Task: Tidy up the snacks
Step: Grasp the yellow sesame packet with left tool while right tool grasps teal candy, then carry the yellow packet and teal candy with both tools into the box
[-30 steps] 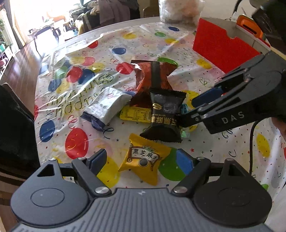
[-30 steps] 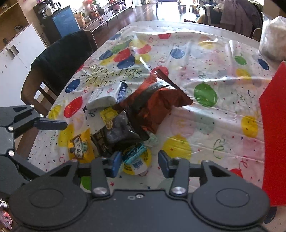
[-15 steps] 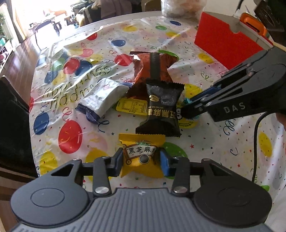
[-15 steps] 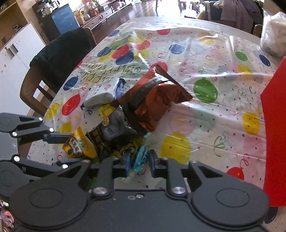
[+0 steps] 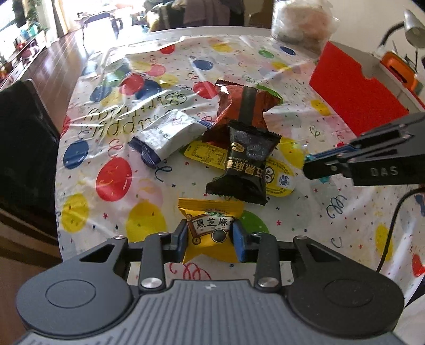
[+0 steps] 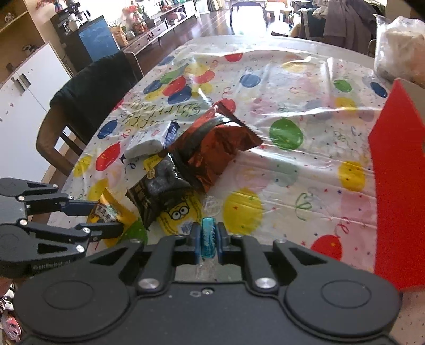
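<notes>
Your bench (image 5: 87, 217) carries a balloon-print plastic cover, with a dark chair (image 6: 90, 90) at its left edge and a red box (image 5: 353, 98) at the right. Your left tongs (image 5: 210, 237) are clenched on the yellow packet (image 5: 211, 225), both blue pads pressing its sides near the bench's near edge. Your right tongs (image 6: 208, 242) are clamped on a small blue candy (image 6: 207, 240), held upright between the pads. The remaining snacks lie in a loose pile mid-bench: a black packet (image 5: 245, 164) rests over a round yellow cup (image 5: 279, 177), its top edge touching the red-brown packet (image 5: 244, 106) behind it. A silver packet (image 5: 167, 135) lies just left of that pile. A clear bag (image 5: 302, 24) stands at the far edge, beside the box.
</notes>
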The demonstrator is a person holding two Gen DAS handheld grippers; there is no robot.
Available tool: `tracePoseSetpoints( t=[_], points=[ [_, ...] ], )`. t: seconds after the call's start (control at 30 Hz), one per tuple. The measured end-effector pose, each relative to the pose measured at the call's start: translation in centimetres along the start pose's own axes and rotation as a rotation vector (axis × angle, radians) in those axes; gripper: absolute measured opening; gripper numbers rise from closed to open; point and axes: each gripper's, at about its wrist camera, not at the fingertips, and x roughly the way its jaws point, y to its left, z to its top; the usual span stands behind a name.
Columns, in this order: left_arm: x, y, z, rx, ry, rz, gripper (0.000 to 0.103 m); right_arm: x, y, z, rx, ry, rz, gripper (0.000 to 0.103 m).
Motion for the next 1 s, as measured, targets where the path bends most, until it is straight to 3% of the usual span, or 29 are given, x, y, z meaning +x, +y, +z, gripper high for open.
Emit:
tracePoseSetpoints(
  t=[0.47, 1.0],
  points=[
    [-3.4, -2.8, -0.1, -0.111, -0.052, 0.009, 0.033, -6.7, -3.0, -2.1, 0.006, -0.083, 0.026, 0.010],
    [-8.6, -12.6, 6.5, 0.011, -0.200, -0.065, 0.033, -14.3, -10.4, -2.3, 0.061, -0.193, 0.007, 0.010]
  ],
)
